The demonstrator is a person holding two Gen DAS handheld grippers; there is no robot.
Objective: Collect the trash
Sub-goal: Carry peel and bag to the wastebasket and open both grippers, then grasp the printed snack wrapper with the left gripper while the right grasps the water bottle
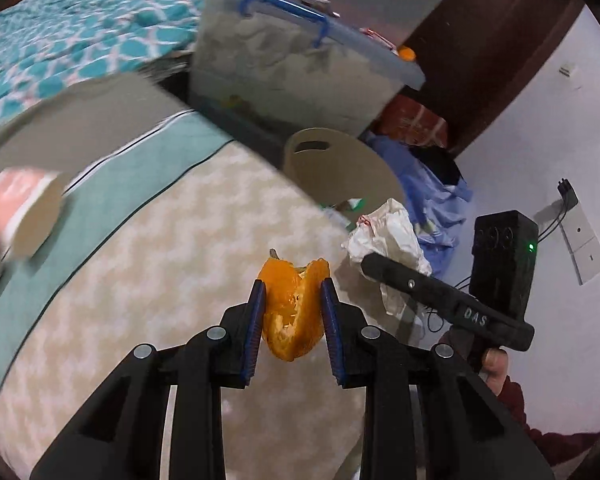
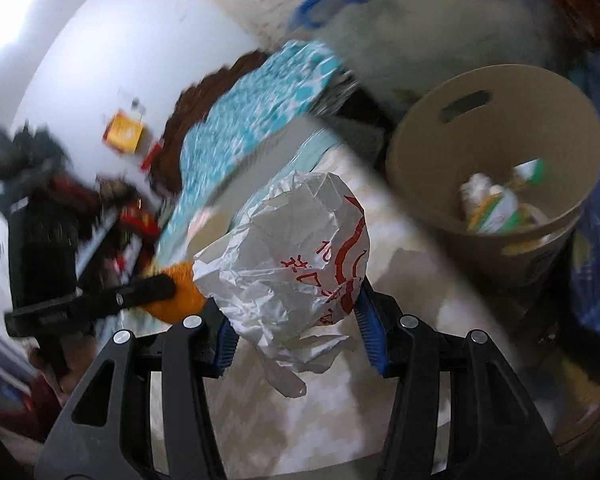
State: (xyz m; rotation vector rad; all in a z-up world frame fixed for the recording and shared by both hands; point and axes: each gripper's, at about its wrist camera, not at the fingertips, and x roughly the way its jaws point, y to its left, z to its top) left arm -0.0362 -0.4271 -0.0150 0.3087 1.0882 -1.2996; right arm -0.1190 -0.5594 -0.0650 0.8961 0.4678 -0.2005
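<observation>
My left gripper (image 1: 293,292) is shut on an orange peel (image 1: 292,312) and holds it above the patterned bed cover. My right gripper (image 2: 294,312) is shut on a crumpled white plastic bag with red print (image 2: 292,256); the bag also shows in the left wrist view (image 1: 384,232), to the right of the peel. The peel shows in the right wrist view (image 2: 176,292) to the left of the bag. A beige trash bin (image 2: 496,92) with several wrappers inside stands ahead and right of the bag; it also shows in the left wrist view (image 1: 332,160).
A bed with a cream patterned cover (image 1: 172,264) and a teal blanket (image 1: 68,40) lies below and left. A clear storage box with a blue handle (image 1: 292,60) stands behind the bin. Blue cloth (image 1: 432,188) is heaped beside the bin. A roll (image 1: 24,208) lies at left.
</observation>
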